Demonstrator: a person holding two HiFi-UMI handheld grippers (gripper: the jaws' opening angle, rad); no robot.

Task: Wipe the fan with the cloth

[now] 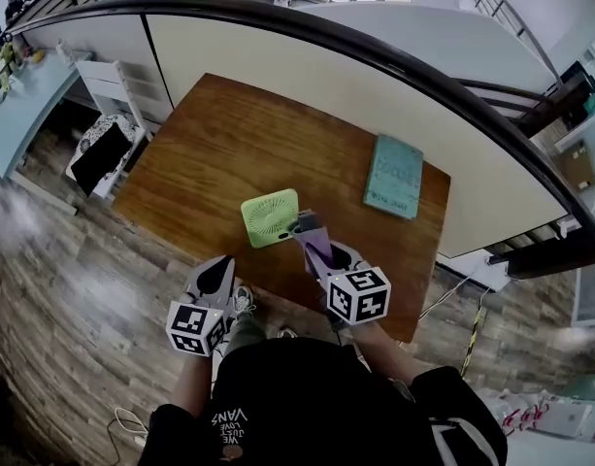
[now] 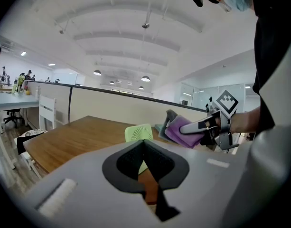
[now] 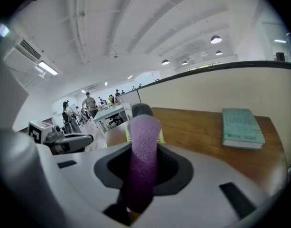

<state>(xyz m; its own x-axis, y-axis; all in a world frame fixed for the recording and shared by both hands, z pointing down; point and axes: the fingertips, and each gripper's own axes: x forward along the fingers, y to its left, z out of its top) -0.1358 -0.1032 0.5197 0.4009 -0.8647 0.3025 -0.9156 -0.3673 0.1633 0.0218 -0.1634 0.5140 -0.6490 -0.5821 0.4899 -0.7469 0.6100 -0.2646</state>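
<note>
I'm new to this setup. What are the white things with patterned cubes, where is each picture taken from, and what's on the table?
There is no robot here. A person holds a two-jaw gripper in each hand, and the cubes are part of the grippers. One picture comes from a head camera looking down, and the other two come from cameras riding on the grippers. On the wooden table are a small green fan and a teal book. The right gripper clamps a purple cloth close to the fan. The left gripper is shut and empty.

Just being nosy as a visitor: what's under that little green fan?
Only the wooden table: the green fan rests straight on it. The patch beneath its base is covered, so that cannot be seen. The purple cloth is by its right corner, not under it.
</note>
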